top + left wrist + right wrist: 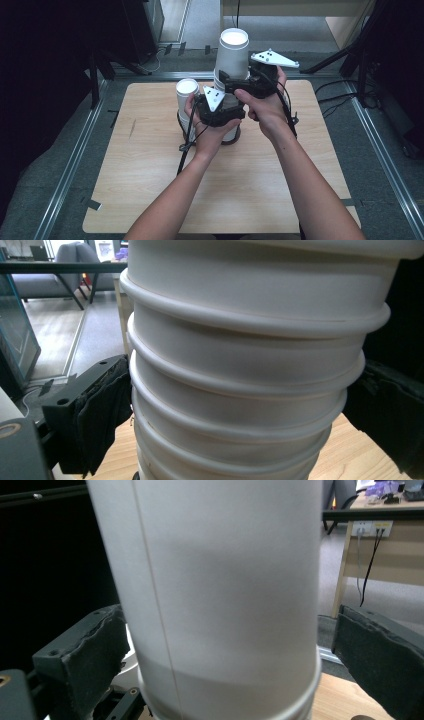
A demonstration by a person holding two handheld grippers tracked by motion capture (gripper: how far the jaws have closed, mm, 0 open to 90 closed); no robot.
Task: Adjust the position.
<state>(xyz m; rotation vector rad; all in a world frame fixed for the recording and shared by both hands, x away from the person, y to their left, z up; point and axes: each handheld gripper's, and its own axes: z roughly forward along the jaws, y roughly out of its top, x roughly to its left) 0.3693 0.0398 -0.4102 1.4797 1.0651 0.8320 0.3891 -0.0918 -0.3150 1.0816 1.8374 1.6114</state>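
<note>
A tall stack of white paper cups (232, 55) stands mid-table. Its rolled rims (240, 390) sit between the black jaws of my left gripper (240, 410), and both pads look pressed against the sides. In the high view the left gripper (220, 107) is low on the stack. My right gripper (250, 82) is higher, around the top cup (225, 590). The right gripper (230, 650) has its jaws either side of this cup, with a gap showing on the right. A second white cup (186, 90) stands just left of the stack.
The wooden table (150, 190) has metal rails along its left and right sides. Dark stands and cables lie on the floor beyond the far edge. A desk with sockets and cables (370, 540) is behind.
</note>
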